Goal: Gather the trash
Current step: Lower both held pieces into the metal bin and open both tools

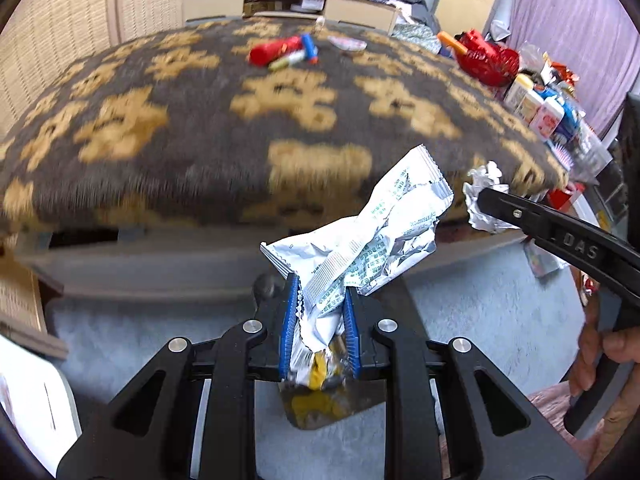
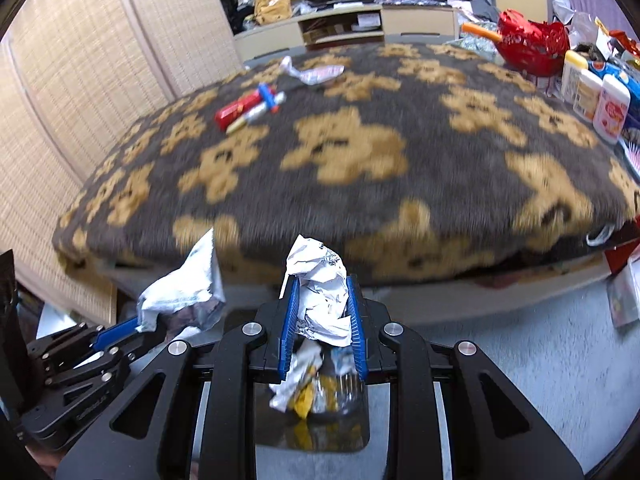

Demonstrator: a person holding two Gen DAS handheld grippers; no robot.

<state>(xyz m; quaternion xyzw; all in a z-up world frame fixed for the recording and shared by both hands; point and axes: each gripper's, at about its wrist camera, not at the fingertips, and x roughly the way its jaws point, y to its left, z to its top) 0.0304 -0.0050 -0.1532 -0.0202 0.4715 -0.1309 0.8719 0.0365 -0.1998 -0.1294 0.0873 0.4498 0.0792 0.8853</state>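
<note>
My left gripper (image 1: 320,296) is shut on a crumpled silver snack wrapper (image 1: 376,232) with green print, which sticks up between the blue pads. My right gripper (image 2: 322,288) is shut on a crumpled white paper ball (image 2: 322,280). Each gripper shows in the other view: the right gripper (image 1: 486,194) with its white wad at the right, the left gripper (image 2: 138,326) with its wrapper (image 2: 184,288) at the lower left. On the bear-patterned blanket (image 1: 200,152) lie a red wrapper (image 1: 272,51), a blue-capped tube (image 1: 310,49) and a clear wrapper (image 2: 316,72).
The blanket-covered surface ends at an edge just ahead of both grippers, above pale blue carpet (image 2: 520,344). Bottles (image 2: 600,104) and a red foil bag (image 2: 532,44) crowd its right side. A woven screen (image 2: 80,80) stands at the left. A hand (image 1: 600,352) holds the right gripper's handle.
</note>
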